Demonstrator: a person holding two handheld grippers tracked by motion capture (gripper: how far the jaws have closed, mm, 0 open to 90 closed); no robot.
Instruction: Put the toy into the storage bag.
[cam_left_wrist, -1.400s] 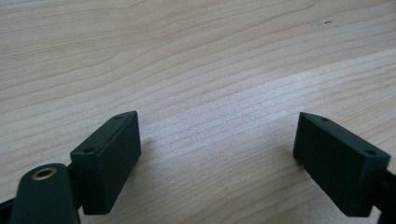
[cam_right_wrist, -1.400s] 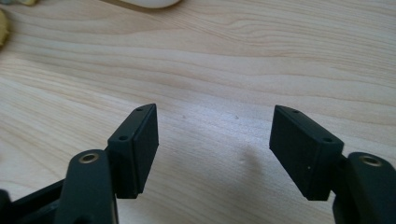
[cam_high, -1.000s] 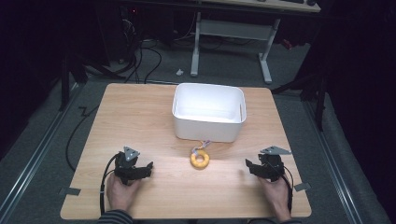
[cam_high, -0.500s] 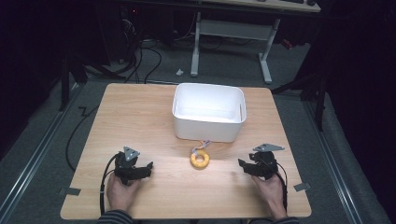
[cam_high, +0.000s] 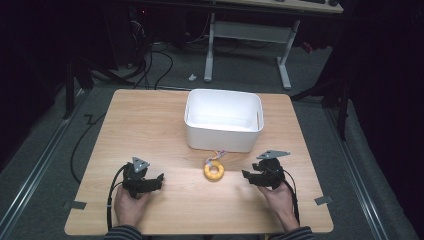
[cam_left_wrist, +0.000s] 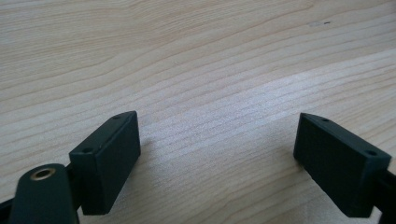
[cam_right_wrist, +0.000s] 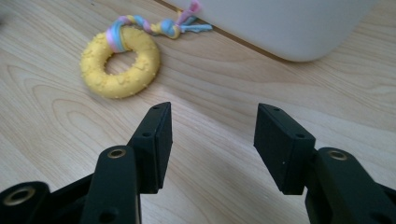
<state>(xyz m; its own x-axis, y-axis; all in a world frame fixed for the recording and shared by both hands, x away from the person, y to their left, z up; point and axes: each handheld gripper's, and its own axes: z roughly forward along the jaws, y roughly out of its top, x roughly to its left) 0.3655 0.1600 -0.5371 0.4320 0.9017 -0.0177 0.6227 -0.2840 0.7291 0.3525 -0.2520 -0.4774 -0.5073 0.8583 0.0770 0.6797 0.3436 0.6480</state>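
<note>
My right gripper (cam_right_wrist: 210, 140), its fingers half-spread, just closing and empty, nears the yellow ring toy (cam_right_wrist: 120, 63) lying near the white bin (cam_high: 223, 120); I should straddle one side of the ring. My left gripper (cam_left_wrist: 217, 158) stays released.

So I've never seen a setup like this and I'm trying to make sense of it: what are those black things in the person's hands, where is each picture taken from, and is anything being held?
There is no robot here. A person sits at a wooden table and holds a hand tool in each hand: the left gripper and the right gripper, each with two black jaws.

The high view comes from a camera above the table, looking down. The other two pictures come from small cameras riding on the grippers, looking out along the jaws.

On the table lie a white bin and, just in front of it, a yellow ring toy with a pastel braided cord tied on.

Nothing is held. Both grippers are open with only bare wood between the jaws. The right gripper's jaws have just been closing partway, and it points toward the ring toy.
</note>
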